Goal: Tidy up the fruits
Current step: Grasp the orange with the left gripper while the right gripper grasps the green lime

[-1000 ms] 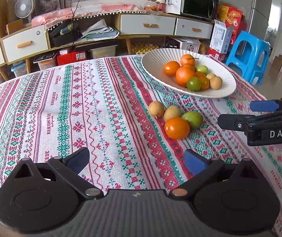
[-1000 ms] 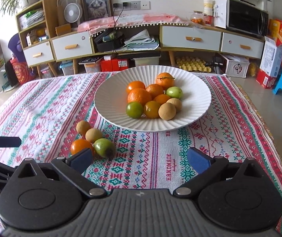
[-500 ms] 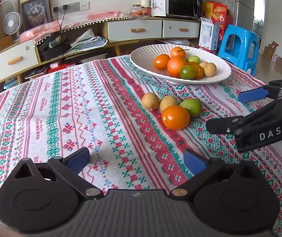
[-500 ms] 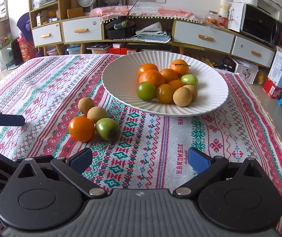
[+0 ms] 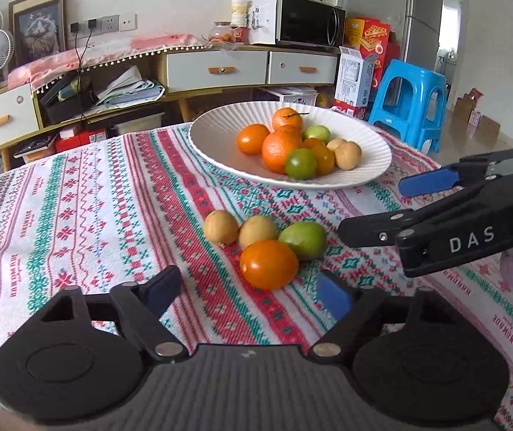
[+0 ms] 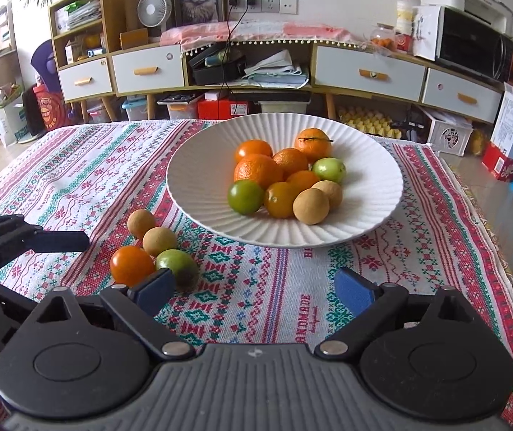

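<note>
four loose fruits lie clustered on the cloth (image 5: 77, 194) just short of the plate (image 5: 220, 125), which is already heaped with fruit: an orange (image 5: 269, 264), a green fruit (image 5: 302, 239) and two tan fruits (image 5: 257, 231). the pickup step appears to be in hand. the left gripper (image 5: 247, 292) is held apart, its jaws just narrowed, with the orange just ahead and nothing between them. the right gripper (image 6: 253, 289) is likewise apart, just narrowed, empty, beside the green fruit. next, each fruit should be straddled, clamped gently, and carried to the plate.
</note>
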Action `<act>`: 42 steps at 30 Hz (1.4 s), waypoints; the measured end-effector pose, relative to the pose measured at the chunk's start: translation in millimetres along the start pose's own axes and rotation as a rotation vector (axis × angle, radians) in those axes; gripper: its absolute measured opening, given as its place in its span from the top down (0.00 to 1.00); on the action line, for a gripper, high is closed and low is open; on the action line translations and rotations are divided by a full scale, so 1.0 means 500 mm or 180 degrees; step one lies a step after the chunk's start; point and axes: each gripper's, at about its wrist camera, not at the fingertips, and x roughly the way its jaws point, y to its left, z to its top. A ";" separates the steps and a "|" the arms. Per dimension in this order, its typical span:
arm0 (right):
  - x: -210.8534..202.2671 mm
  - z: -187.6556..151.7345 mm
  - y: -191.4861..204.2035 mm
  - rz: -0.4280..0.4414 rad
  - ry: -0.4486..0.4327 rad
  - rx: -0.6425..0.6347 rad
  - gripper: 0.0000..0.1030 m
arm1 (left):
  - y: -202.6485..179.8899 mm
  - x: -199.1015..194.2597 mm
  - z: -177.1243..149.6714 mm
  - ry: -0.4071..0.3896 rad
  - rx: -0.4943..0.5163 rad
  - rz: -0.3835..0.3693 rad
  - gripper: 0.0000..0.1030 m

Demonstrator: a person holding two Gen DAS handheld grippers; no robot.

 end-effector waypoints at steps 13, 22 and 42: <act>0.008 0.005 -0.007 0.0109 0.0114 0.0016 0.27 | 0.001 0.005 0.011 0.0107 -0.0138 -0.0019 0.51; 0.033 0.018 0.035 0.0241 0.0292 -0.0132 0.38 | 0.036 -0.025 0.014 0.0223 -0.0295 0.0158 0.51; 0.047 0.019 0.088 0.0233 0.0317 -0.0459 0.72 | 0.047 -0.036 0.010 0.0256 -0.0294 0.0180 0.51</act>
